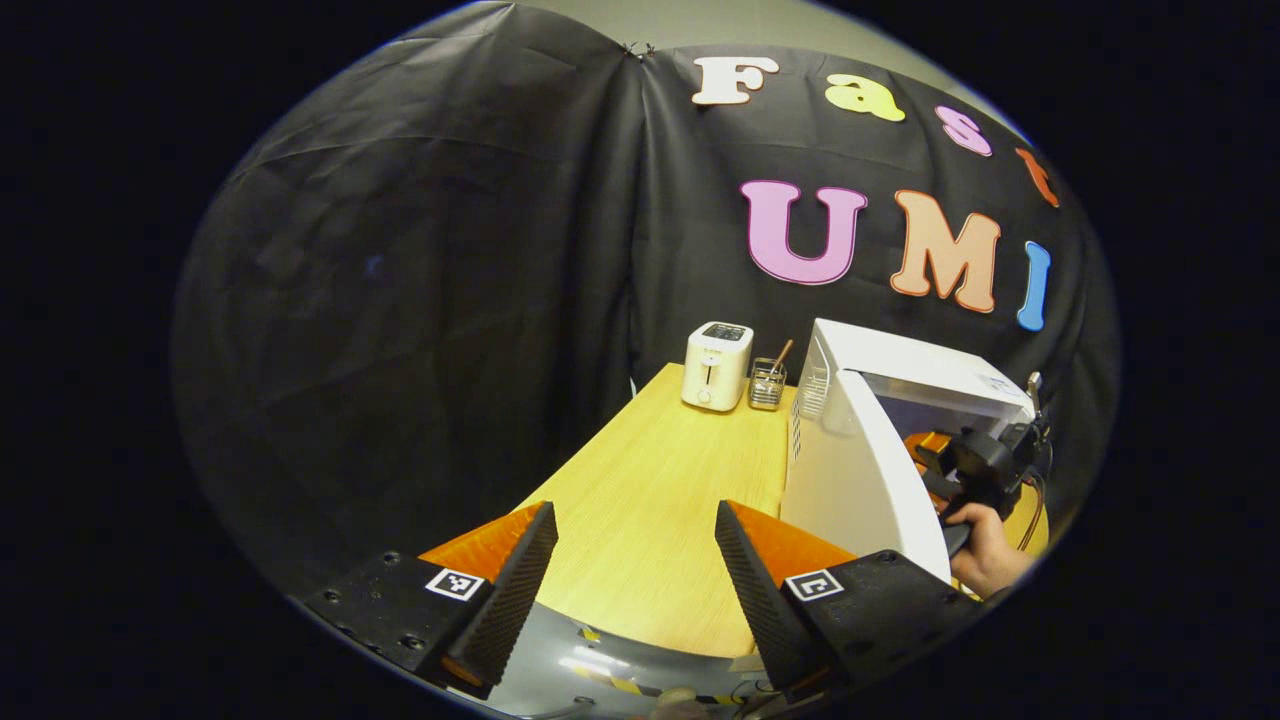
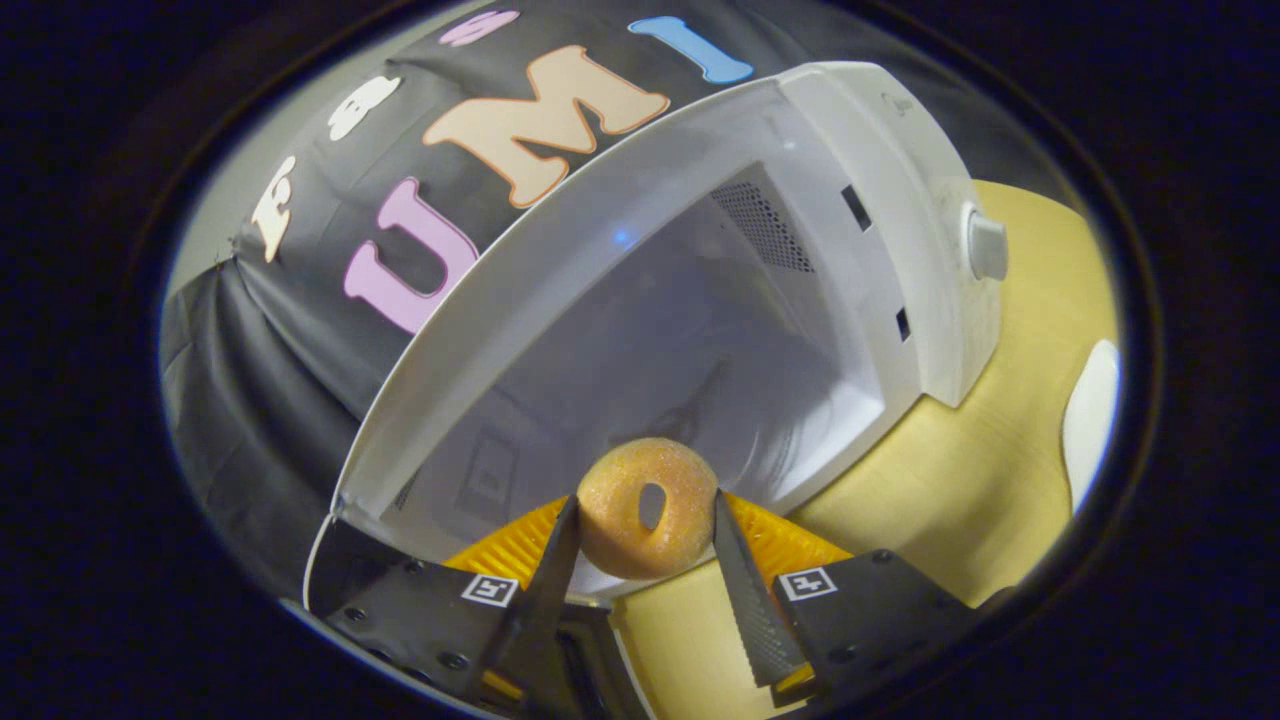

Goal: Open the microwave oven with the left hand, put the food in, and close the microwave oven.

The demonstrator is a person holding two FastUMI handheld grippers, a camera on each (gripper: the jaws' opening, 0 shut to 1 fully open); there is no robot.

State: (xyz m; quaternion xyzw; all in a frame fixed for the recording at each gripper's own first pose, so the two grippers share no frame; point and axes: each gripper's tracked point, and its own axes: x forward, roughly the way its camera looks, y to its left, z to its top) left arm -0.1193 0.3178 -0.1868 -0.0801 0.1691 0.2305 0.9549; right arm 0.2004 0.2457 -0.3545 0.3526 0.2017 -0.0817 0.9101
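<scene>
You're mid put-the-food-in: door's open, donut at the mouth of the oven.

Your right gripper [image 2: 640, 555] is clamped on the donut [image 2: 645, 507], a sugary golden ring, with the microwave [image 2: 900, 170] cavity dead ahead. Next I'd push forward, set it on the floor, let go. Left gripper [image 1: 635, 560] hangs wide and empty, the door [image 1: 860, 480] just to its right.

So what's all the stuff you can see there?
Microwave: one, white, door open, on the table.
Donut: one, golden, held at the microwave's opening.
Toaster: one, white, at the table's far end.
Glass jar: one, clear, beside the toaster, stick inside.
Table: one, light wood.
Hand: one, holding the right gripper by the microwave.
Left gripper: open, empty, above the table.
Right gripper: shut on the donut.
</scene>
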